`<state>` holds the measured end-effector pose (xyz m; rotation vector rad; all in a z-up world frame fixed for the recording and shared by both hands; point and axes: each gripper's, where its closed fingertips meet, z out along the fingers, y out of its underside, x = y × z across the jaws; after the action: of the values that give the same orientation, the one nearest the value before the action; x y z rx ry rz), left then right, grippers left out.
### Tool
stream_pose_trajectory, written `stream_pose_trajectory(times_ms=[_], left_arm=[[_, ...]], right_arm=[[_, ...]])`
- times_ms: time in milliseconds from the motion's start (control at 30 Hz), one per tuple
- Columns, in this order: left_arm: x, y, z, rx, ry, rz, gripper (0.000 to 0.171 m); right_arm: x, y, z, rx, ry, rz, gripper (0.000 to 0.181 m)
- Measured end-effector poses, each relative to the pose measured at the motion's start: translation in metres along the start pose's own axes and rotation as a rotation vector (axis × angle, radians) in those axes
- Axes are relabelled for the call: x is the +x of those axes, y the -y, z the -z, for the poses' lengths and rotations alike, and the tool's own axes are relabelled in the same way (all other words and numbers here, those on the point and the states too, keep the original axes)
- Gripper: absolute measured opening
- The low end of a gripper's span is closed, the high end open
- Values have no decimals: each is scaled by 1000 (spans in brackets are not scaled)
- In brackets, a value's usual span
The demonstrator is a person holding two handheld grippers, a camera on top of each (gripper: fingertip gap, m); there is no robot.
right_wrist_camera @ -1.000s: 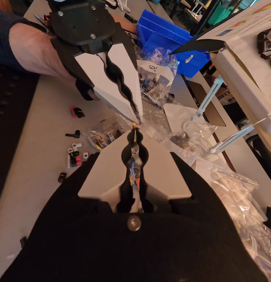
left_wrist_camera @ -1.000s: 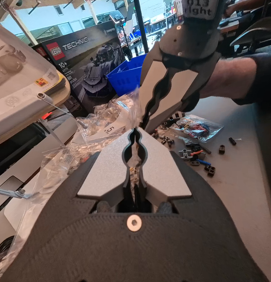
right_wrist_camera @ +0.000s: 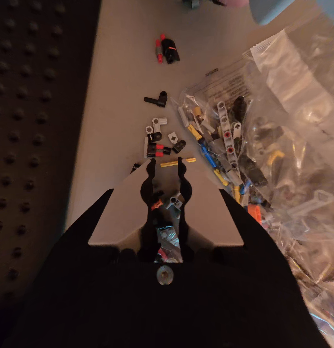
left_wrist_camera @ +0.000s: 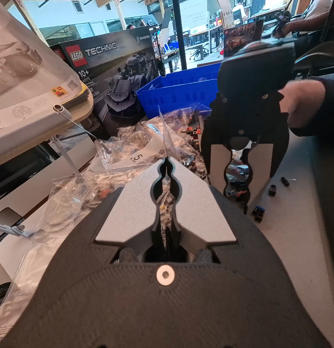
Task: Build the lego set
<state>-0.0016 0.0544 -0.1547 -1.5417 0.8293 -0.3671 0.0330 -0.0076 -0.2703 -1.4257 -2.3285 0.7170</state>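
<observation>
My left gripper (left_wrist_camera: 166,159) is shut on a clear plastic parts bag (left_wrist_camera: 165,131); a strip of it stands up from the tips, and small pieces show through the gap between the fingers. My right gripper (right_wrist_camera: 166,161) is open and empty, pointing down at the table. A yellow axle (right_wrist_camera: 169,164) lies on the table just under its tips. Loose black, grey and red pieces (right_wrist_camera: 156,145) lie just beyond. In the left wrist view the right gripper (left_wrist_camera: 236,197) stands to the right of my left one.
A small clear bag of mixed parts (right_wrist_camera: 224,143) lies right of the right gripper. A black-and-red piece (right_wrist_camera: 169,49) lies farther off. A dark studded mat (right_wrist_camera: 30,131) borders the table's left. Numbered bags (left_wrist_camera: 139,150), blue bins (left_wrist_camera: 181,90), the set's box (left_wrist_camera: 113,75) and a booklet (left_wrist_camera: 21,66) stand behind. Spacing between my two grippers at the tips: around 12 centimetres.
My right gripper has let go of the bag, opened, and moved down to the right over the loose pieces. My left gripper stays shut on the bag.
</observation>
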Motion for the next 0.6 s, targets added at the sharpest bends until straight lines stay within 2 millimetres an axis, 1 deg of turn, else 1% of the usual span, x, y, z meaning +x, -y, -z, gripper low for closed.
stream_pose_trajectory(times_ms=[67, 267, 433, 600], left_arm=[[0, 0, 0, -1, 0, -1, 0], [0, -1, 0, -4, 1, -3, 0], [0, 0, 0, -3, 3, -5, 0], [0, -1, 0, -5, 1, -5, 0]], right_arm=[[4, -5, -2, -42, -31, 4, 19], [11, -11, 3, -59, -71, 5, 10], [12, -13, 6, -60, -74, -38, 13], [12, -13, 0, -73, -49, -87, 15]])
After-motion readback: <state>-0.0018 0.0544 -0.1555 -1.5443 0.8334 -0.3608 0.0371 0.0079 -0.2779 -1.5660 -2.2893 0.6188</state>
